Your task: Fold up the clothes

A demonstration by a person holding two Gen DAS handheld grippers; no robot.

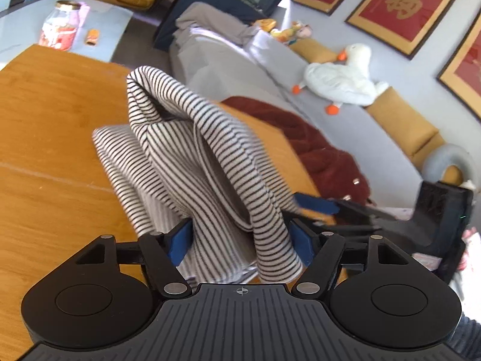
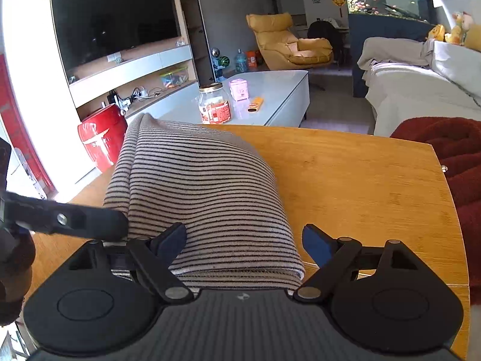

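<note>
Right now the striped garment [image 1: 186, 138] is bunched between the two blue-padded fingers of the left gripper [image 1: 240, 240], which are spread wide with cloth draped through the gap; whether the pads actually press on the fabric cannot be told from the left wrist view. From that gap the fabric rises in a lifted fold and hangs back down, with a lower layer lying flat on the wooden bench [image 1: 54, 138]. In the same view the right gripper [image 1: 339, 207] reaches in from the right side, one blue pad just beside the hanging edge of the cloth.

From the right wrist view, the striped garment [image 2: 204, 186] lies as a rounded, folded bundle on the bench [image 2: 360, 180], its near edge running between and under the fingers of the right gripper [image 2: 243, 240]. These fingers stand apart: the left pad [image 2: 171, 237] touches the top of the cloth, while the right pad [image 2: 315, 243] sits clear of it over bare wood. The left gripper [image 2: 69, 219] enters from the left, its tip against the side of the bundle.

A dark red blanket [image 2: 451, 156] hangs at the bench's right edge. Beyond the bench, a jar [image 2: 214, 103] stands on a pale low table [image 2: 279, 90].
</note>
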